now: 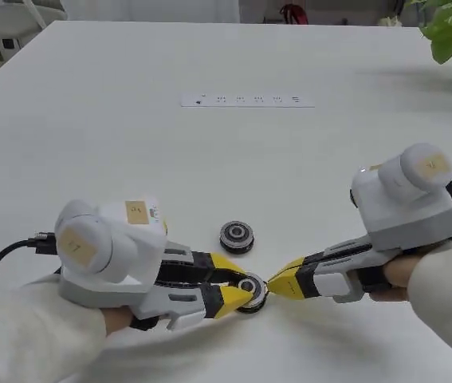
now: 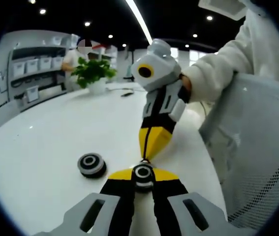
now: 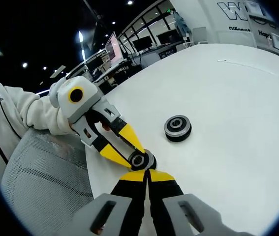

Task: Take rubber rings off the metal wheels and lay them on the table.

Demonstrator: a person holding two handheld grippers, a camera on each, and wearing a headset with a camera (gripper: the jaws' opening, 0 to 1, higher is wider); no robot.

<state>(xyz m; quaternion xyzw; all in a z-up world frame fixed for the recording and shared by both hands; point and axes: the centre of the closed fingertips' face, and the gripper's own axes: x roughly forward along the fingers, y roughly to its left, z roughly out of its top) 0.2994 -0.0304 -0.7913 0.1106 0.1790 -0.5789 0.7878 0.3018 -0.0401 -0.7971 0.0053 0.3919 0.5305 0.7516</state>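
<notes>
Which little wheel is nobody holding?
The free wheel lying alone on the table, farther from the person. The held wheel sits clamped in the left gripper, the right gripper touching it.

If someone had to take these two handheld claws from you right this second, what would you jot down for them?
Left gripper: shut on one wheel, held just above the table.
Right gripper: jaws together, tips against that wheel's edge; whether they pinch its rubber ring cannot be told.
Second wheel: lies flat on the table just beyond the grippers, its dark ring on.
Done: no ring laid on the table yet.
Left: work the ring off the held wheel and lay it down, then likely the same for the second wheel.
</notes>
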